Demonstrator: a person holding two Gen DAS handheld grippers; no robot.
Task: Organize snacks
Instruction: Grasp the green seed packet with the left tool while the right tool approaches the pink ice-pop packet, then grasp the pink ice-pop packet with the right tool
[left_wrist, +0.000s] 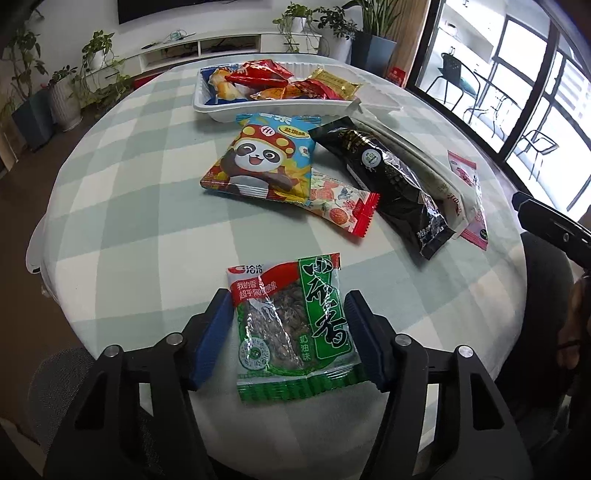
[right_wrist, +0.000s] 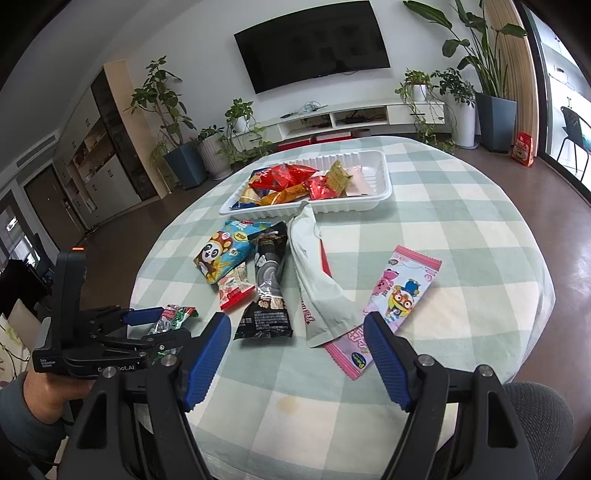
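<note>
the left hand-held gripper (left_wrist: 284, 332) points forward over the near edge of the desk (left_wrist: 147, 229), its blue pads (left_wrist: 212, 339) on either side of a green seed packet (left_wrist: 291, 328). the packet fills the gap between them and both pads meet its side edges, so the grip looks closed on it. in the right wrist view the same hand-held gripper (right_wrist: 162, 325) lies low and nearly level at the desk's left edge, held from below by a hand (right_wrist: 44, 395) in a grey sleeve, with the packet (right_wrist: 173, 317) crumpled between its fingers.

the right hand-held gripper (right_wrist: 297, 354) hovers above the near side of the desk (right_wrist: 461, 229), tilted down toward it, jaws spread wide with nothing between them. just ahead of its right pad (right_wrist: 388, 354) lies a pink wrapper (right_wrist: 391, 306), partly under a white pouch (right_wrist: 317, 280).

mid-desk lie a panda bag (left_wrist: 258, 158), a red-edged packet (left_wrist: 340, 206) tucked under it, and a black packet (left_wrist: 391, 181) beside them. the white tray (left_wrist: 207, 99) at the far side holds several red and gold snacks (left_wrist: 266, 74).
</note>
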